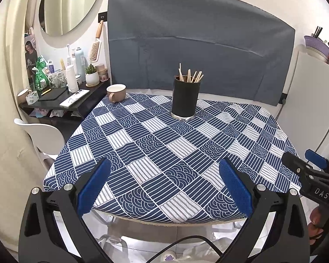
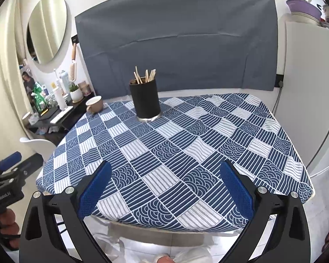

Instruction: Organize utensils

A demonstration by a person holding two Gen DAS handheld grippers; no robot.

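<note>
A black cylindrical holder (image 1: 185,97) (image 2: 145,102) stands upright on the far part of the table, with several wooden chopsticks (image 1: 189,75) (image 2: 144,75) sticking out of its top. My left gripper (image 1: 164,171) is open and empty above the table's near edge. My right gripper (image 2: 165,172) is open and empty, also above the near edge. Each gripper shows at the edge of the other's view: the right one (image 1: 315,171) and the left one (image 2: 8,166).
The table wears a blue and white patterned cloth (image 1: 175,153) (image 2: 175,149). A beige cup (image 1: 116,93) (image 2: 94,104) stands at its far left corner. A cluttered black shelf (image 1: 54,98) and a white chair (image 1: 41,133) are left; a white cabinet (image 2: 307,87) is right.
</note>
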